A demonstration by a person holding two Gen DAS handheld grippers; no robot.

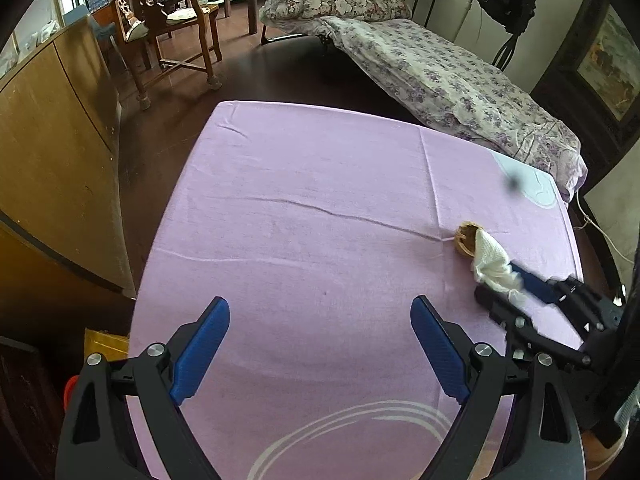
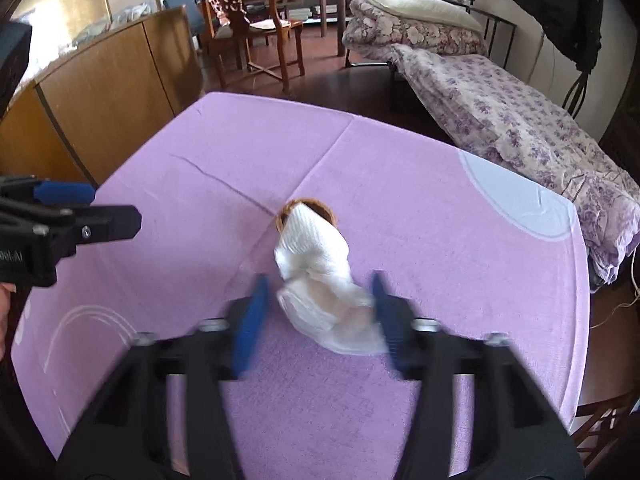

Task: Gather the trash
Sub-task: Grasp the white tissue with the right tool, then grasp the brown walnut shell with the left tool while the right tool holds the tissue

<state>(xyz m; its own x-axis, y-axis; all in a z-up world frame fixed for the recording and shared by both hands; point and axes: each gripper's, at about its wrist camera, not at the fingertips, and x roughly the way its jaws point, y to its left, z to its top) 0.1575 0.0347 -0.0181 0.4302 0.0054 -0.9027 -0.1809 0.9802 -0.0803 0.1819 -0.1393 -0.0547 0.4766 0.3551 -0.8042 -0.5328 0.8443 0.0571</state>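
Blue pads of the right tool (image 2: pixel 318 312) flank a crumpled white tissue (image 2: pixel 320 276); motion blur hides whether they press it. Just beyond the tissue, touching it, lies a walnut shell (image 2: pixel 288 210) on the purple-covered tabletop (image 2: pixel 440 240). Left tool (image 1: pixel 320 344) hangs wide open and empty, well left of the tissue.

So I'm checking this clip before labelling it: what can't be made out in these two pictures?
- Right gripper fingers: motion-blurred in the right wrist view, so whether they press the white tissue is unclear.
- Small brown basket: mostly covered by the tissue; its contents are hidden.
- Dark smudge over the purple tablecloth, left wrist view: too blurred to identify.
- Left gripper: only partly in the right wrist view, cut off by the edge.
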